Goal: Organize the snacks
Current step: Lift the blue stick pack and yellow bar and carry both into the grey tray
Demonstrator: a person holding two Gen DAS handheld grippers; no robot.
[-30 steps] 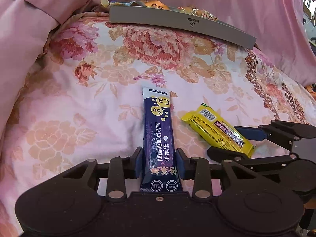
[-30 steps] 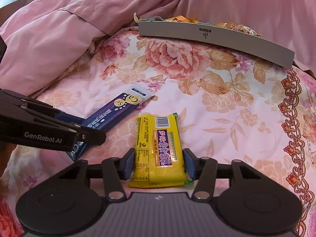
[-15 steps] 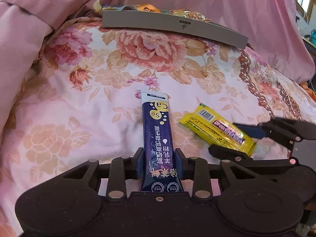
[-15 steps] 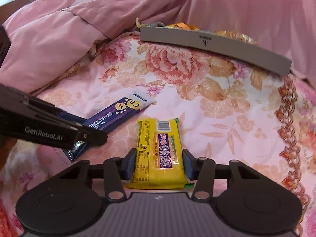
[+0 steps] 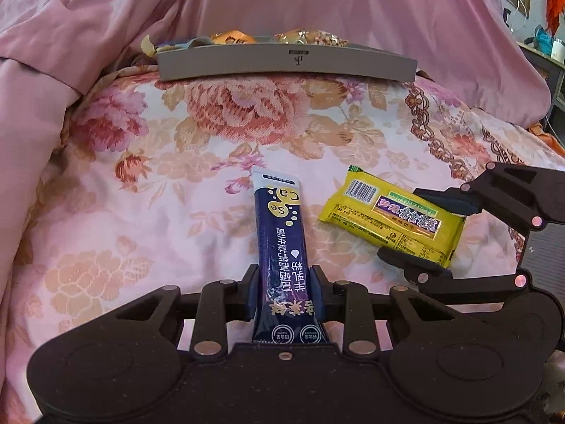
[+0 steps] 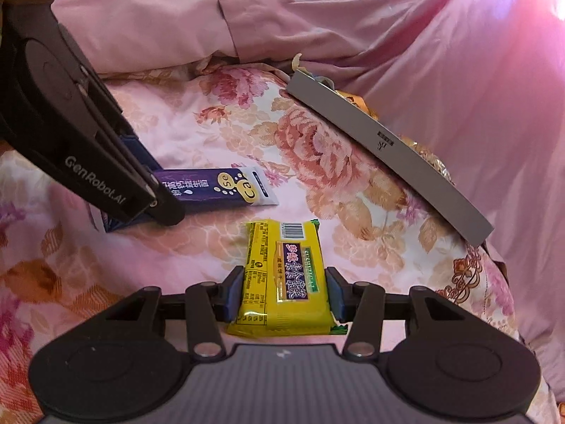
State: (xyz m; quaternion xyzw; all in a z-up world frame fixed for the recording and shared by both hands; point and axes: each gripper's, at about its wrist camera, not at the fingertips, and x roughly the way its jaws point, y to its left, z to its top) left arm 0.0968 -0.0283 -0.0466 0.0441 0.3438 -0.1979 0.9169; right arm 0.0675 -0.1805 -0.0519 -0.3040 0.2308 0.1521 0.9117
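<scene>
Two snacks lie on the floral quilt (image 5: 148, 190), one in each claw: the left gripper (image 5: 285, 295) pinches the blue sachet (image 5: 282, 247), the right gripper (image 6: 282, 293) clamps the yellow bar (image 6: 282, 275), and one grey tray (image 5: 282, 63) of wrapped snacks sits beyond

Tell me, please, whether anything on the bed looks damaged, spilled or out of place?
Nothing stands out: the blue sachet and yellow snack pack look intact in the grippers, and the grey tray sits level with its snacks inside.
</scene>
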